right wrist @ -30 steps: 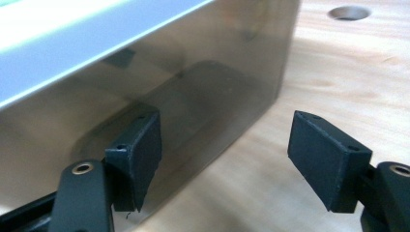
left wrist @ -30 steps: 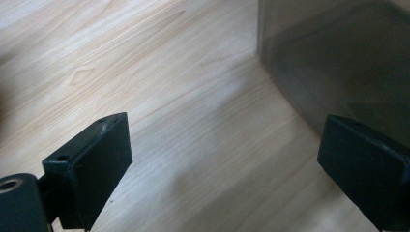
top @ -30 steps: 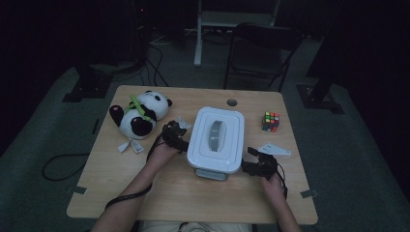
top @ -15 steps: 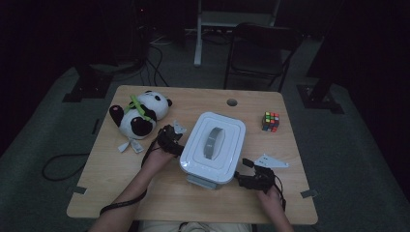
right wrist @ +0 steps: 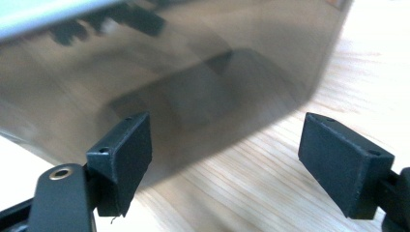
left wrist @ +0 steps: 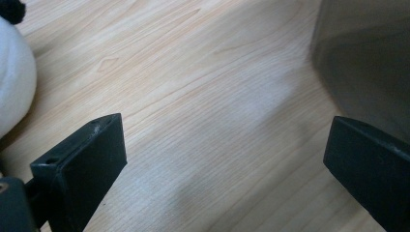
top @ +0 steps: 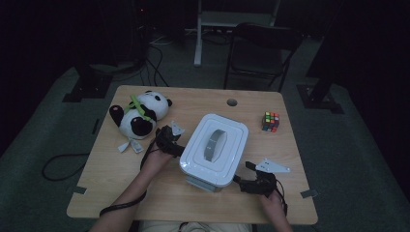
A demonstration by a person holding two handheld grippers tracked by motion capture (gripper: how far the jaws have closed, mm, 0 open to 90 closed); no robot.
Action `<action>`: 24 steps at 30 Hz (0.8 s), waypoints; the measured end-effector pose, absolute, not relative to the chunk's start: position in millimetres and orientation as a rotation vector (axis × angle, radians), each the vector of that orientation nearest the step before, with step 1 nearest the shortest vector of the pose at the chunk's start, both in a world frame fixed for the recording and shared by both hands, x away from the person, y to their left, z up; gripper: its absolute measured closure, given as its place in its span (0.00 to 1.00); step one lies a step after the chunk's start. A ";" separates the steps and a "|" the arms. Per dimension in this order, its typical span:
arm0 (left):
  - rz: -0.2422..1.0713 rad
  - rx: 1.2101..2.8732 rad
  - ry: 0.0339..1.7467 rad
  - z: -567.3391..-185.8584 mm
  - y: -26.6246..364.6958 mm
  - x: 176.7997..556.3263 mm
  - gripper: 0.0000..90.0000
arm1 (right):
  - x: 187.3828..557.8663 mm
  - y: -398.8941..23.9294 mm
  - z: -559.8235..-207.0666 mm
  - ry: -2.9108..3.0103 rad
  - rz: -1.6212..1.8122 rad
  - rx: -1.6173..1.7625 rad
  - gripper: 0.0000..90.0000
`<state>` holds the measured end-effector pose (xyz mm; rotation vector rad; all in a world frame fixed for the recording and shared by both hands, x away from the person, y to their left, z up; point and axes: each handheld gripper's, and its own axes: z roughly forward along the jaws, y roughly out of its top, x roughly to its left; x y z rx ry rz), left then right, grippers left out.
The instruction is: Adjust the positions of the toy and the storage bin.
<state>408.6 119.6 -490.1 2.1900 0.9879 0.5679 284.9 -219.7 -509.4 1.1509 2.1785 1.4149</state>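
A storage box with a white lid point(top: 215, 147) and a grey handle point(top: 214, 145) lies skewed in the middle of the wooden table point(top: 121, 183). My left gripper point(top: 177, 146) is at the box's left side. Its jaws are open and have just been opening, with only bare wood between them point(left wrist: 222, 164). The box's cloudy wall point(left wrist: 367, 63) stands just past one jaw. My right gripper point(top: 241, 180) sits at the box's near right corner. It is open too and has just been opening point(right wrist: 225, 164), with nothing between its jaws. It faces the translucent box wall point(right wrist: 169, 72).
A panda plush point(top: 138, 116) lies to the left of the left gripper, its white fur at the edge of the left gripper view point(left wrist: 14, 82). A Rubik's cube point(top: 270, 121) stands at the back right. A chair point(top: 261, 48) stands behind the table.
The box has turned from square with the table to skewed, its near end swung left. My right gripper has drawn back toward the table's near edge. The left hand has stayed in place.
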 end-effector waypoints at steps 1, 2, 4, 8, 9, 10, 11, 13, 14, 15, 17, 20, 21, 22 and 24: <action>0.555 2.189 0.995 -489.4 121.0 408.3 0.03 | 285.8 -220.7 -510.9 2.189 1.397 1.152 0.21; 0.541 2.194 0.999 -488.6 122.1 408.1 0.03 | 286.4 -222.0 -512.1 2.195 1.379 1.154 0.20; 0.504 2.198 1.006 -486.2 124.2 407.5 0.03 | 287.3 -225.5 -513.5 2.194 1.360 1.159 0.20; 0.489 2.204 1.036 -477.7 128.3 405.9 0.03 | 289.3 -233.5 -515.6 2.180 1.342 1.193 0.20; 0.472 2.203 1.038 -475.5 129.9 406.0 0.03 | 290.0 -235.1 -516.2 2.178 1.337 1.198 0.20; 0.465 2.202 1.042 -473.4 131.3 406.0 0.03 | 290.4 -236.4 -516.6 2.175 1.326 1.200 0.20; 0.471 2.210 1.046 -471.3 132.8 405.9 0.03 | 290.7 -237.4 -517.0 2.170 1.323 1.206 0.20; 0.465 2.204 1.047 -467.0 136.0 405.8 0.03 | 291.3 -238.6 -517.9 2.162 1.329 1.216 0.20; 0.472 2.202 1.049 -464.4 137.8 405.9 0.03 | 291.6 -238.7 -518.5 2.164 1.325 1.219 0.20; 0.477 2.200 1.047 -460.8 140.0 405.8 0.03 | 291.9 -238.7 -519.2 2.165 1.322 1.219 0.20; 0.487 2.185 1.053 -455.2 143.0 406.0 0.03 | 292.1 -238.8 -520.3 2.171 1.322 1.222 0.20; 0.499 2.167 1.050 -444.7 148.0 406.3 0.03 | 291.9 -238.3 -521.2 2.179 1.318 1.223 0.20; 0.506 2.170 1.045 -441.2 149.1 406.4 0.03 | 292.0 -238.2 -521.5 2.183 1.318 1.222 0.20; 0.512 2.161 1.058 -437.6 149.6 406.6 0.03 | 292.0 -238.2 -521.9 2.185 1.319 1.219 0.20; 0.512 2.149 1.045 -430.4 151.5 406.5 0.03 | 292.1 -238.2 -522.4 2.189 1.318 1.223 0.20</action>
